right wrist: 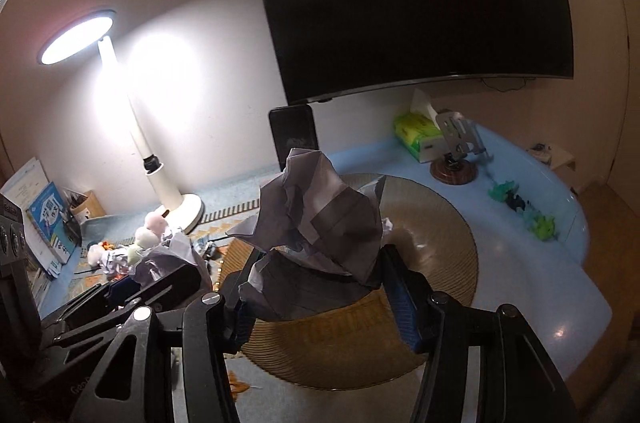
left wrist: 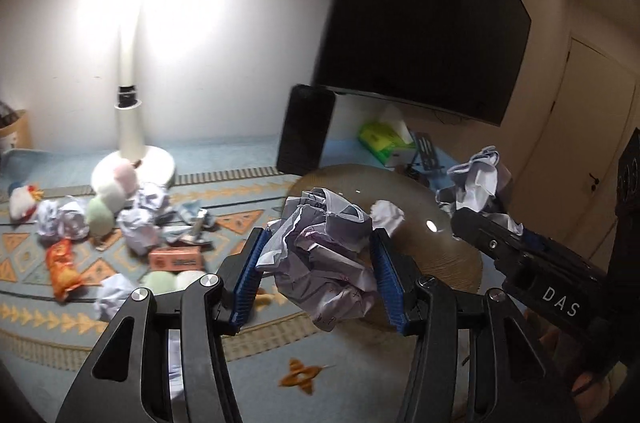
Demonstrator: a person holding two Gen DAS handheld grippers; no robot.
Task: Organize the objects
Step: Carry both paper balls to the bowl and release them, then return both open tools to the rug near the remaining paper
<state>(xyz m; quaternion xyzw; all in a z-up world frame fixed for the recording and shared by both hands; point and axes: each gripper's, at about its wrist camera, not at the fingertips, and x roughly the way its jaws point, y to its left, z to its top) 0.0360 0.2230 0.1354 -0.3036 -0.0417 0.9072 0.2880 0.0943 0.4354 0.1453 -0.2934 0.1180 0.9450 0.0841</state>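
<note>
My left gripper (left wrist: 318,255) is shut on a crumpled paper ball (left wrist: 326,255) and holds it above the near edge of a round brown woven basket (left wrist: 452,255). My right gripper (right wrist: 320,275) is shut on another crumpled paper ball (right wrist: 316,223) above the same basket (right wrist: 440,263). The right gripper with its ball (left wrist: 480,179) also shows at the right of the left wrist view. A small white paper wad (left wrist: 386,215) lies inside the basket. The left gripper (right wrist: 160,279) shows at the lower left of the right wrist view.
A pile lies on the patterned mat at left: several crumpled papers (left wrist: 136,223), plush toys (left wrist: 108,191), an orange snack bag (left wrist: 62,269), an orange box (left wrist: 176,259). A white lamp (left wrist: 132,159), a black speaker (left wrist: 306,129), a green tissue box (left wrist: 384,139), a phone stand (right wrist: 454,159) and a wall television (left wrist: 420,15) stand behind.
</note>
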